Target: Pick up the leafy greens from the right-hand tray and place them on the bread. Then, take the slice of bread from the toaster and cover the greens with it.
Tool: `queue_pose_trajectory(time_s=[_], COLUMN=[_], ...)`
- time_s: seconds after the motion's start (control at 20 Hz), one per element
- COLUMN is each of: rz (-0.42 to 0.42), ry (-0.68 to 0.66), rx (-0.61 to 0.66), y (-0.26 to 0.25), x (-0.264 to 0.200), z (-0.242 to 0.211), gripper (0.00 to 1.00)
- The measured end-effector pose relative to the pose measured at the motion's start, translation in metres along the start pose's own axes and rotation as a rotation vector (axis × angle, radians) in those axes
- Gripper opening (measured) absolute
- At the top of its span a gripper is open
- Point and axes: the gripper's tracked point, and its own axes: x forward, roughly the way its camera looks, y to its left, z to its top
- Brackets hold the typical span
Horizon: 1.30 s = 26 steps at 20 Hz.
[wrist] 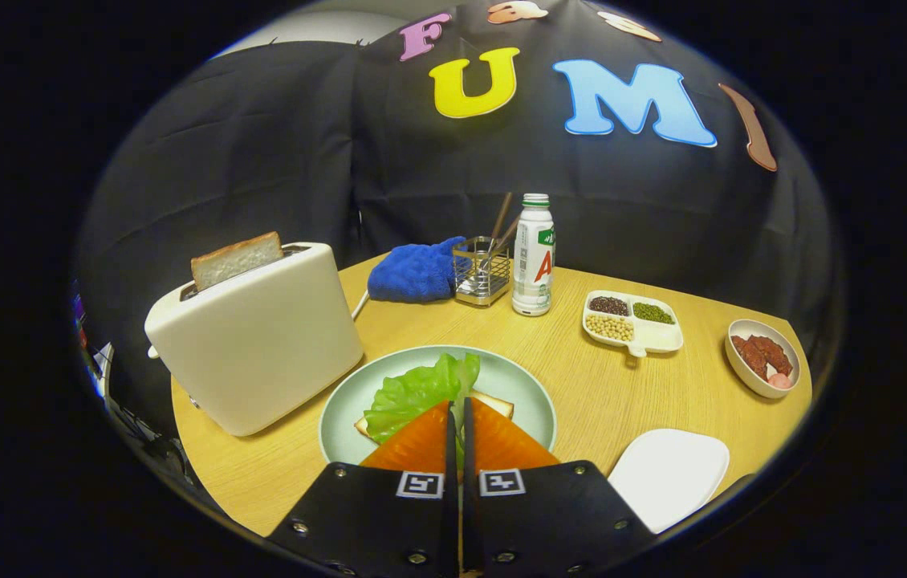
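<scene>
The leafy greens (409,393) lie over a slice of bread (498,403) on a pale green plate (538,393), just ahead of my fingers. My gripper (457,408) is shut on the near edge of the greens, and a thin strip of leaf shows between the two fingers. Left of the plate stands a cream toaster (261,345) with a slice of bread (235,258) sticking up out of its slot. To the right of my fingers lies a white tray (669,475) with a bare top.
Beyond the plate are a blue mitt (415,273), a wire holder with sticks (481,271) and a white bottle (534,257). Farther right sit a divided dish of beans (632,321) and a bowl of red meat (762,357). The wooden table (582,377) ends close behind them.
</scene>
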Motion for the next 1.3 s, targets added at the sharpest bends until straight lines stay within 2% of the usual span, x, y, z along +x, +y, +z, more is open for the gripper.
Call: queue_pose_trajectory(time_s=[0.1,0.15,0.2,0.25,0.35,0.55,0.7,0.8,1.0,1.1,1.3], rz=[-0.076,-0.116,-0.156,-0.183,-0.228,-0.305,-0.443,-0.496,-0.489,-0.546,-0.430], ry=[-0.007,-0.015,-0.026,-0.042,-0.073,-0.196,-0.270,-0.301,-0.326,-0.306,-0.402], rx=[-0.026,-0.036,-0.039,-0.044,-0.044,-0.006,0.080,0.101,0.109,0.121,0.053], y=[-0.015,-0.022,-0.028,-0.033,-0.039,-0.039,-0.042,-0.038,-0.012,-0.002,0.055], x=[0.001,-0.001,-0.004,-0.007,-0.013,-0.038,-0.067,-0.080,-0.097,-0.114,-0.126], z=[0.000,0.001,0.003,0.005,0.008,0.029,0.042,0.050,0.052,0.045,0.066], gripper=[0.12,0.30,0.39,0.57,0.66,0.66,0.66,0.66,0.66,0.66,0.66])
